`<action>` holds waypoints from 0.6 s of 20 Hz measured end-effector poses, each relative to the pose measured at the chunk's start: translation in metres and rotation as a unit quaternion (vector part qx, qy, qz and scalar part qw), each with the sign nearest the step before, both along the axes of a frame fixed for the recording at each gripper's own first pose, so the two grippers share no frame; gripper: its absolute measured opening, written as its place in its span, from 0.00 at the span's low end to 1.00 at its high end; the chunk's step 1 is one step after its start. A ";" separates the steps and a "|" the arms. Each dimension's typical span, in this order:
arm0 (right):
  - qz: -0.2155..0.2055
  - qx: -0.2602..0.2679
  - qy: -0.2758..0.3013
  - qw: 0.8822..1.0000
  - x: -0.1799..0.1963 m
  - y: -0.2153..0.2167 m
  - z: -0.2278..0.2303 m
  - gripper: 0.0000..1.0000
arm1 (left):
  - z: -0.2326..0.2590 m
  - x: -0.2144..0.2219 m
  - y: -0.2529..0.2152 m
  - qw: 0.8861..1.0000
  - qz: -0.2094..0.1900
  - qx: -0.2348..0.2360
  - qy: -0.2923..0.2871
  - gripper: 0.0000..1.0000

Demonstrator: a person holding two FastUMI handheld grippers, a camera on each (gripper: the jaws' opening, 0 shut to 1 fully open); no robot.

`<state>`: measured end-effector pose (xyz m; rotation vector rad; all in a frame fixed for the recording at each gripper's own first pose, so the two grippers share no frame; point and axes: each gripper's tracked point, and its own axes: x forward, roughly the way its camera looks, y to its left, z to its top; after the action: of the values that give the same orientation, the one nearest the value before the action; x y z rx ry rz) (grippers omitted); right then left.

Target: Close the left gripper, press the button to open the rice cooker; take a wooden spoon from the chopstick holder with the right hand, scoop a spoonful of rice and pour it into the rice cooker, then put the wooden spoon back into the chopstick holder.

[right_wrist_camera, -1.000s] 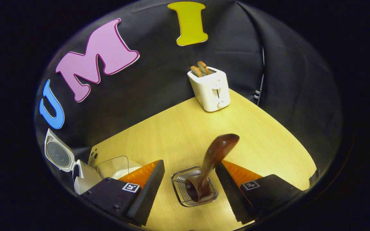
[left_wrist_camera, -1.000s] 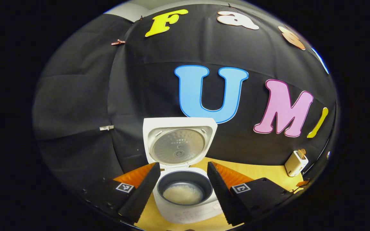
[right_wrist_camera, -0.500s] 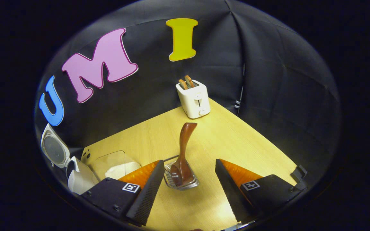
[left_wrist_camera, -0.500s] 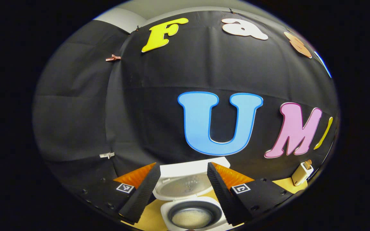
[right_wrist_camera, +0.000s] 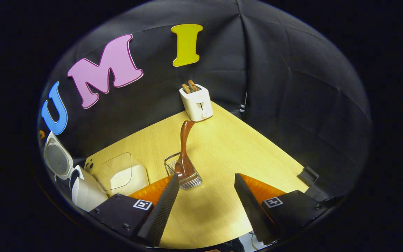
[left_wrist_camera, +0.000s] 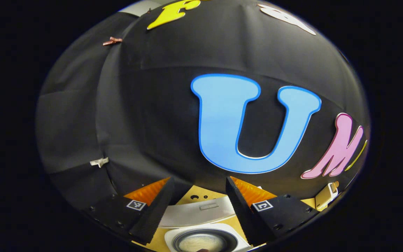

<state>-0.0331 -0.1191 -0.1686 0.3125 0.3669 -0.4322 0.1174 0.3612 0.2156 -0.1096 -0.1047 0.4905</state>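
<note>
Wooden spoon: stands bowl-down in the wire chopstick holder on the table, handle leaning toward the toaster.

Rice cooker: lid raised, white rice in the pot.

Clear rice container: beside the cooker.

Left gripper: fingers spread, empty (above the cooker).

Right gripper: fingers spread, empty, apart from the spoon.

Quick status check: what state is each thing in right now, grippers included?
rice cooker: lid up, rice in the pot
wooden spoon: standing in the chopstick holder, handle up
chopstick holder: upright on the table
rice container: open, rice inside
toaster: two slices sticking up
left gripper: open, holding nothing
right gripper: open, holding nothing
</note>
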 end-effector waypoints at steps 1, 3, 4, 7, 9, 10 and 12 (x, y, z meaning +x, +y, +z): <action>-0.003 0.002 -0.001 1.000 -0.001 0.001 0.001 0.99 | -0.005 0.008 0.003 1.000 -0.001 -0.001 0.012 0.94; -0.002 0.010 -0.002 1.000 -0.001 0.005 -0.002 0.99 | -0.020 0.020 0.006 0.999 0.003 -0.009 0.048 0.94; 0.002 0.013 0.001 1.000 -0.001 0.008 -0.004 0.99 | -0.023 0.021 0.004 0.998 0.002 -0.014 0.054 0.95; 0.005 0.013 0.006 1.000 0.006 0.011 -0.013 0.99 | -0.025 0.018 0.003 0.998 0.002 -0.016 0.061 0.97; 0.015 0.023 0.011 1.000 0.012 0.018 -0.020 0.99 | -0.030 0.018 -0.001 0.997 -0.009 -0.032 0.069 0.97; 0.020 0.027 0.012 0.999 0.017 0.020 -0.022 0.99 | -0.035 0.015 -0.009 0.996 -0.017 -0.045 0.070 0.98; 0.032 0.031 0.017 0.999 0.027 0.027 -0.028 0.99 | -0.045 0.000 -0.028 0.995 -0.027 -0.064 0.069 0.98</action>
<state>-0.0057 -0.0918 -0.1968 0.3527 0.4234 -0.3634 0.1179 0.3327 0.1704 -0.2035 0.0648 0.4502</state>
